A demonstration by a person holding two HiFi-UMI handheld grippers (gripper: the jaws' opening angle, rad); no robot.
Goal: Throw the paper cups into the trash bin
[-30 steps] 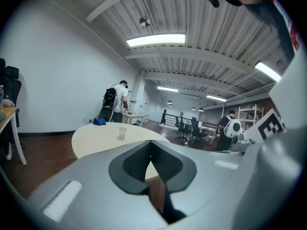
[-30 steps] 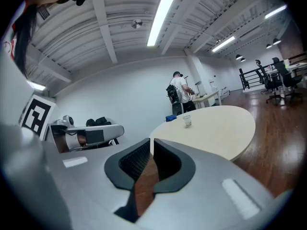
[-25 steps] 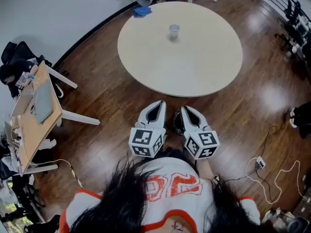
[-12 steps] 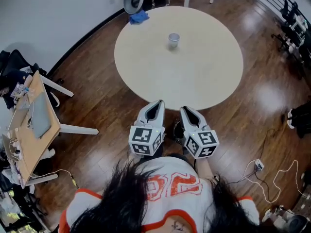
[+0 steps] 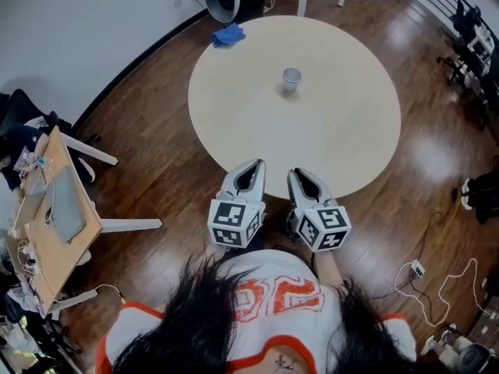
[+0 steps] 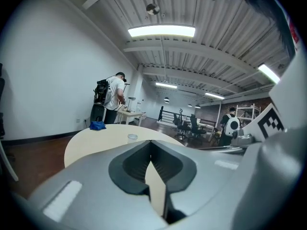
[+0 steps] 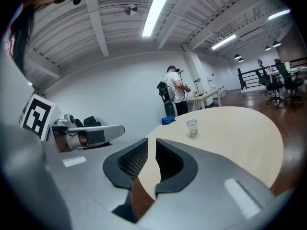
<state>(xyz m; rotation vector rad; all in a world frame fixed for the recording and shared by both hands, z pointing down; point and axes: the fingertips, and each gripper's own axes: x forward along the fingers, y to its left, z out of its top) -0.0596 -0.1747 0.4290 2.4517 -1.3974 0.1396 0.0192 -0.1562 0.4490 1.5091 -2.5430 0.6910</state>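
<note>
Both grippers sit low in the middle of the head view, held close in front of the person's chest, side by side and nearly parallel, their marker cubes toward the body and their noses aimed up the frame at the near edge of the round table (image 5: 335, 142). The left gripper (image 5: 251, 167) lies a little left of centre; in its own view its jaws are clenched, the dark tips meeting with nothing between them. The right gripper (image 5: 297, 174) lies just beside it without touching; in the right gripper view its jaws are opening, a narrow slit between the ribbed pads (image 7: 135, 161), and only the pale tabletop and brown floor show through, so it grasps nothing. The paper cup (image 5: 291, 79) stands upright and alone on the table, toward the far side, in the upper middle of the head view, well apart from both grippers; it appears small just above the left jaws in the left gripper view and to the upper right of the right jaws in the right gripper view. A blue cloth (image 5: 228, 35) lies at the table's far left rim. A person in a white shirt (image 7: 175, 91) stands beyond the table by the wall
</note>
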